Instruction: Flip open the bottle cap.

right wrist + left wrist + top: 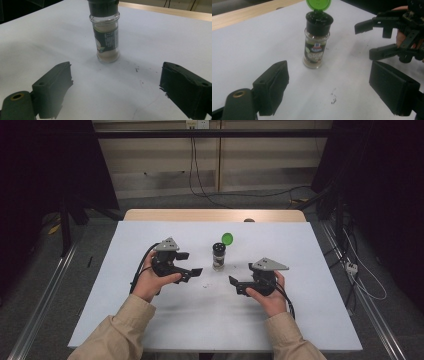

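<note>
White sheeting covers the table point(150, 320), with a strip of bare wood along its far edge and dark curtains and trailing cables at the upper corners of the high view. Near the centre of that view a small glass spice jar point(219, 256) stands upright on the sheet, its green flip lid point(227, 238) swung open and tilted back above a black cap. A few dark specks point(333, 96) lie on the sheet just in front of the jar.

Left of centre in the high view, the left gripper point(189, 265) is held in the person's left hand point(150, 279), its jaws spread wide and pointing toward the jar, near it but not touching. In the left gripper view the jar point(316, 42) stands at the upper middle of the frame, beyond the jaw tips and roughly centred on the gap between them.

Right of centre in the high view, the right gripper point(236, 286) is held in the right hand point(267, 295), jaws likewise apart and empty, aimed toward the jar from the lower right. It also shows at the upper right of the left gripper view point(372, 38). In the right gripper view the jar point(105, 35) sits at the upper middle, ahead of the tips and a little left of the gap's centre, its top cut off by the frame edge.
</note>
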`<state>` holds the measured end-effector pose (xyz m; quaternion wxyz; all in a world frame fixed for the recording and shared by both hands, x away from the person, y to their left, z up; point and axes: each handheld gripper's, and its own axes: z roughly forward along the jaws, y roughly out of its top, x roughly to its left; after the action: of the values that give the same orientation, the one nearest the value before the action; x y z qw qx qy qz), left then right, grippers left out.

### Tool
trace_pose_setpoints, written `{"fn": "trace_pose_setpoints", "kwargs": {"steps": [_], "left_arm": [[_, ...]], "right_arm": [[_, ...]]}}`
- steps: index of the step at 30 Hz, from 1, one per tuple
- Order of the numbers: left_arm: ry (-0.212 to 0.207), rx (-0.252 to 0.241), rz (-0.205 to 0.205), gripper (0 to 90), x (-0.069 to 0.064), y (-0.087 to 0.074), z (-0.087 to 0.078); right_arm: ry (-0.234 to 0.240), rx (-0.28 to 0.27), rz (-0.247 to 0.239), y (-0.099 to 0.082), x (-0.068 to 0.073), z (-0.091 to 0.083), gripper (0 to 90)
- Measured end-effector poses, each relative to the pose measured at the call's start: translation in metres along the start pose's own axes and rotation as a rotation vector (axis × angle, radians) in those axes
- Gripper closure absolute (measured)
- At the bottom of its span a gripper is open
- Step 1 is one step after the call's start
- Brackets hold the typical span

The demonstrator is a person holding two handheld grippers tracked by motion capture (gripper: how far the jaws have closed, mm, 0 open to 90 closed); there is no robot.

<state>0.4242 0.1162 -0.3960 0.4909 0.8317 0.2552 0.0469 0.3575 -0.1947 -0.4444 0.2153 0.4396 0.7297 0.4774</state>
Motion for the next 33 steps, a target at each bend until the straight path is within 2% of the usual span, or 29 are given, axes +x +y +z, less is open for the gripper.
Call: {"fn": "trace_pose_setpoints", "kwargs": {"steps": [4, 9, 25, 33], "left_arm": [[0.004, 0.011, 0.01, 15.4, 0.0, -0.011, -0.006], [0.012, 0.015, -0.001, 15.4, 0.0, -0.025, -0.015], [0.047, 0.03, -0.02, 15.1, 0.005, -0.065, -0.046], [0.051, 0.029, -0.037, 15.1, 0.007, -0.077, -0.056]], "right_arm": [[0.008, 0.003, 0.006, -0.004, 0.0, -0.006, 9.7], [0.017, -0.004, 0.023, -0.009, -0.002, -0.015, 9.7], [0.005, 0.0, 0.002, -0.021, -0.003, -0.036, 10.1], [-0.012, -0.001, 0.004, -0.027, -0.008, -0.046, 10.1]]}}
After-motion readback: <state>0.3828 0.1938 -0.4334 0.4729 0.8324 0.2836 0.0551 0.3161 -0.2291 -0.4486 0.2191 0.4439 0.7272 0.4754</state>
